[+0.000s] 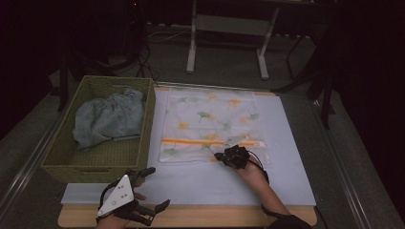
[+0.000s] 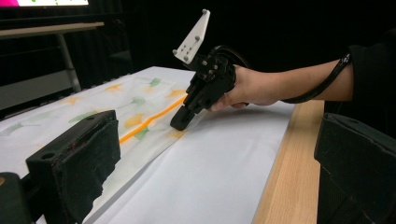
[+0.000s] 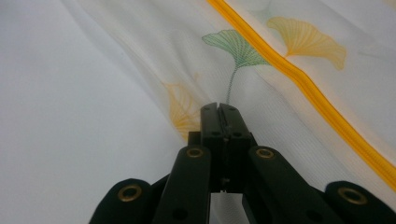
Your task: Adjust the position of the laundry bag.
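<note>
The right tool (image 1: 222,156) is pinched shut on the near edge of the mesh laundry bag (image 1: 210,121), which lies flat at the centre of the bench (image 1: 286,181), its orange zipper (image 1: 191,141) running left to right. The left tool (image 1: 155,188) waits wide open and empty at lower left, farther from the bag, beside the basket (image 1: 57,157) of clothes (image 1: 109,117).

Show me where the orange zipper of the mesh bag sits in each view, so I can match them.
High view: the zipper runs level across the bag's near part, ending by the right gripper.
Left gripper view: it slants from mid-left up to the right gripper.
Right gripper view: it runs from top centre to lower right, right of the shut jaws.
Shared landmark: the green leaf print beside the zipper.
</note>
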`<state>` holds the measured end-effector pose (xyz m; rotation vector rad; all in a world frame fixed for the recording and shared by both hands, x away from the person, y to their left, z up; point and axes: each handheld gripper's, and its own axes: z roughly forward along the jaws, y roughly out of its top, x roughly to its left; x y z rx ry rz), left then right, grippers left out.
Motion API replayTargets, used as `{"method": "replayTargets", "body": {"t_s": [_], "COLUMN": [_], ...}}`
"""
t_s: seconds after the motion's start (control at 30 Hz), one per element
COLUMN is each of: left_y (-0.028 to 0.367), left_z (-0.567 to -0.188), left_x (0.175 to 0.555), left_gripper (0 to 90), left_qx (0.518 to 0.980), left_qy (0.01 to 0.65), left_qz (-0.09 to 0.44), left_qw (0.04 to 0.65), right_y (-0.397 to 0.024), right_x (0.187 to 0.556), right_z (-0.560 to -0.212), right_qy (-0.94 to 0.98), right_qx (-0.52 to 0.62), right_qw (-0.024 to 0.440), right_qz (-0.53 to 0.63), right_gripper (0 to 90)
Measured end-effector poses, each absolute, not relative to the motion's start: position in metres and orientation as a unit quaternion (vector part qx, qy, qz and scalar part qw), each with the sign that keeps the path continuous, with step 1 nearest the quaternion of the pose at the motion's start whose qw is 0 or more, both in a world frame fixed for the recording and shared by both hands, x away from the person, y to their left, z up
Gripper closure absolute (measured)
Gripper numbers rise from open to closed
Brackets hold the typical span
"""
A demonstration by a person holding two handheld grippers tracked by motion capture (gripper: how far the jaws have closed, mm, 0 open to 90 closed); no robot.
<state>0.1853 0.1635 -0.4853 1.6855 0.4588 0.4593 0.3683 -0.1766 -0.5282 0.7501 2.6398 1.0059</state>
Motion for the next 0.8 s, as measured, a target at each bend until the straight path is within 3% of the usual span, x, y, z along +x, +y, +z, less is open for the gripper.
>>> {"method": "replayTargets", "body": {"t_s": [0.53,0.8], "left_y": [0.164,0.165], "left_z": [-0.485,-0.485], "left_x": [0.186,0.186], "left_gripper": [1.3,1.3], "left_qx": [0.733,0.731], "left_qy": [0.2,0.202], "left_qz": [0.2,0.199], "left_qw": [0.619,0.621], "right_y": [-0.184,-0.185], "right_x": [0.352,0.319], "right_z": [-0.482,-0.458], "right_qy": [0.889,0.894], "right_qx": [0.239,0.204], "right_qw": [0.116,0.12], "right_qz": [0.373,0.38], "right_gripper": [90.0,90.0]}}
